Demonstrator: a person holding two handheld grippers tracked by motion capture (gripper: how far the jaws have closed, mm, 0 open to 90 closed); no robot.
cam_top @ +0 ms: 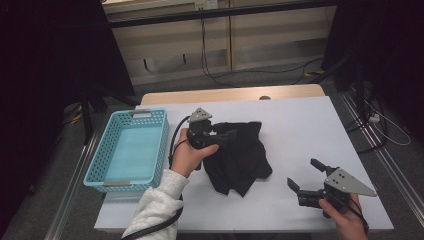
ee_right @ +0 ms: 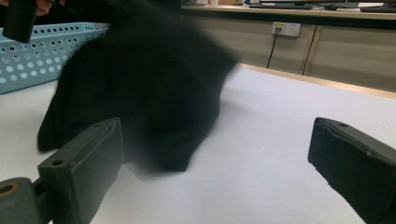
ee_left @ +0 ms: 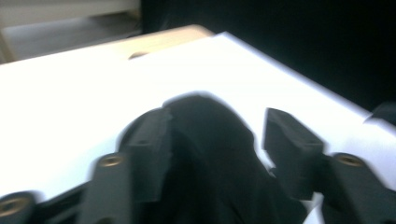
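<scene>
A crumpled black cloth (cam_top: 241,161) lies in a heap on the white table (cam_top: 305,125), a little left of its middle. My left gripper (cam_top: 227,134) hovers low over the cloth's upper left part. In the left gripper view the cloth (ee_left: 205,158) bulges up between the parted jaws of that gripper (ee_left: 215,135); the left jaw touches it and the right jaw stands off it with white table showing in the gap. My right gripper (cam_top: 303,173) rests open near the front right of the table, empty, and its view (ee_right: 217,135) looks along the table at the cloth (ee_right: 154,93).
A light blue perforated basket (cam_top: 100,160) stands at the table's left edge, seen also in the right gripper view (ee_right: 32,56). The wooden far edge (cam_top: 230,94) of the table borders a floor with cables.
</scene>
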